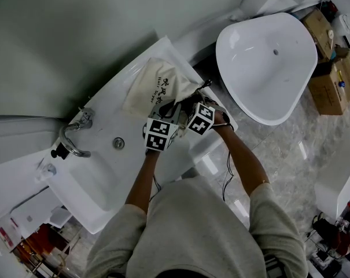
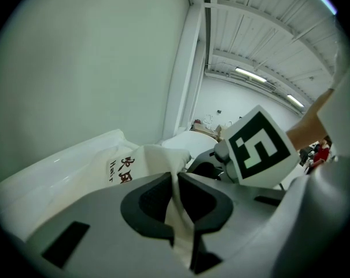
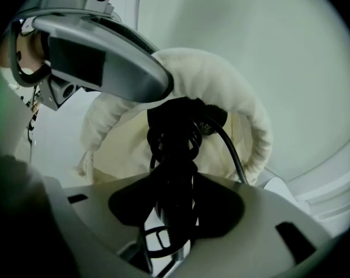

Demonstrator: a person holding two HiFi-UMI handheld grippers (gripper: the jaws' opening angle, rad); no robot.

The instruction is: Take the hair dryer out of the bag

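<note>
A cream drawstring bag (image 1: 154,86) with red and dark print lies on the white counter beside the sink. My left gripper (image 1: 172,111) is shut on a fold of its fabric (image 2: 176,184) at the mouth, and holds that edge up. The black hair dryer (image 3: 177,138), its cord coiled round the handle, sticks out of the bag's open mouth (image 3: 232,91). My right gripper (image 3: 175,208) points steeply down, its jaws on either side of the cord-wrapped handle and touching it. In the head view both grippers meet at the bag's mouth, with the right gripper (image 1: 187,104) next to the left.
A white sink basin (image 1: 99,178) with a chrome faucet (image 1: 73,139) lies left of the bag. A large white tub (image 1: 267,57) stands to the right over the tiled floor. Cardboard boxes (image 1: 331,68) sit at the far right. A plain wall runs behind the counter.
</note>
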